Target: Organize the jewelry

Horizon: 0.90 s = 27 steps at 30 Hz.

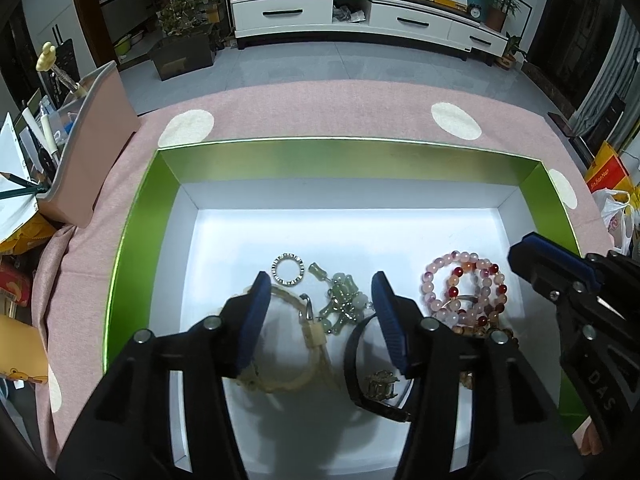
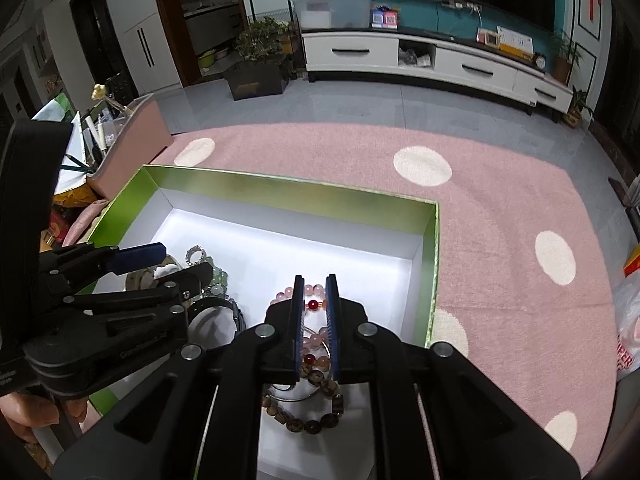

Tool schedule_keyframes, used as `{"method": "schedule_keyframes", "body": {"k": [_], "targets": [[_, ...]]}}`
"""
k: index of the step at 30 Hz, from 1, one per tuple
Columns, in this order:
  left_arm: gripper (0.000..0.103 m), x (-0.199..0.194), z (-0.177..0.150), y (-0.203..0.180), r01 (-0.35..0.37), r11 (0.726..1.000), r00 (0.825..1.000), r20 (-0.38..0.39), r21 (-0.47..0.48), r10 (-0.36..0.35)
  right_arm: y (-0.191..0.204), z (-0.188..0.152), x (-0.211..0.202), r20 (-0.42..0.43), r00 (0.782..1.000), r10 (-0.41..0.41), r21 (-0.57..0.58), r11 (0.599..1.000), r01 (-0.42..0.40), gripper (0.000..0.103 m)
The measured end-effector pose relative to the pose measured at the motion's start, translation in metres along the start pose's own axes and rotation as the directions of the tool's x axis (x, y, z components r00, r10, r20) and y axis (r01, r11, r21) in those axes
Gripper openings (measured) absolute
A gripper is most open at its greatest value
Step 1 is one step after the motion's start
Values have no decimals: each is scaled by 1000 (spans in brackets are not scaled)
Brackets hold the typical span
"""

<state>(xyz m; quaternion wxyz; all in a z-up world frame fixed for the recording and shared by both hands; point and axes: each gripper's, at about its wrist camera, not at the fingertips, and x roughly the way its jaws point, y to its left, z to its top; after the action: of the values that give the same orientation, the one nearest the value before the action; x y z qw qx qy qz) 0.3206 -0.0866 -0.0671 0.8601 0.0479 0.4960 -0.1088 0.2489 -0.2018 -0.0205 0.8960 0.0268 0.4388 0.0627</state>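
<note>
Left gripper (image 1: 320,320) over the near-left of the green box (image 1: 136,220), fingers (image 1: 256,312) parted and released, nothing pinched; pale bangle (image 1: 280,384) and jade charm (image 1: 340,308) lying on the white floor below. Right gripper (image 2: 316,328) nearly clenched above the pink bead bracelet (image 2: 316,292); cannot tell whether anything is pinched. Best to lift the left straight up, avoid snagging the black bangle (image 1: 352,364), and keep pieces apart, not heaped. Box resting on the pink-clothed desk (image 1: 320,112).

A home living room: white TV cabinet (image 1: 360,16), potted plants (image 1: 188,20), polka-dot tablecloth (image 2: 500,220).
</note>
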Motion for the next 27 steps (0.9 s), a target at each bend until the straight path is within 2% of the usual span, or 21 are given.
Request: {"method": "schedule_keyframes", "body": {"k": [3,14,17,22,27], "targets": [[64,-4,-1,1,-5,1000,1000,7,2,5,0,1,-9,17,1000,-14,-13,1000,14,11],[79,-28,-7,4,-22,1000,999,49,8,22,3,-4,-32,54,998,-36,-11,999,37,42],[81,-35,-10,4,-26,1000,998,58,8,25,5,-6,-36,60,997,-40,-7,999,41,44],[85,-49,-14,7,-41,999,997,72,11,40,3,-8,-46,68,997,-48,-1,999,48,54],[91,-65,-17,9,-52,999,995,90,4,51,3,-11,-58,79,995,-67,8,998,67,70]]}}
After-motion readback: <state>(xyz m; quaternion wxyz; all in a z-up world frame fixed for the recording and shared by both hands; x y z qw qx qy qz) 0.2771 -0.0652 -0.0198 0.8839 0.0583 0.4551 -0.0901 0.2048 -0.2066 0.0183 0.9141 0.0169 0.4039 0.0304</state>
